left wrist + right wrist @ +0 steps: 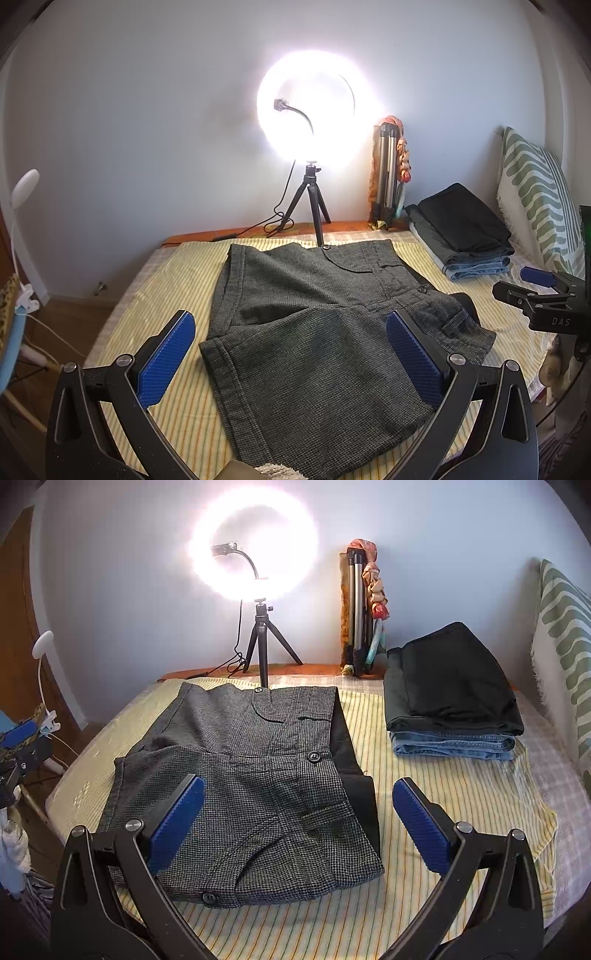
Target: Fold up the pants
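Note:
Grey houndstooth pants (314, 314) lie folded in a flat packet on the yellow striped bed cover (166, 288); they also show in the right wrist view (258, 775), with buttons and a dark lining edge on their right side. My left gripper (291, 354) is open and empty, hovering above the near left part of the pants. My right gripper (299, 830) is open and empty, above the near right edge of the pants. The right gripper also shows at the right edge of the left wrist view (539, 295).
A lit ring light on a small tripod (258, 638) stands at the bed's far edge. A folded tripod (358, 609) leans on the wall. A stack of folded black and denim clothes (450, 701) lies at the right, beside a green-patterned pillow (565, 627).

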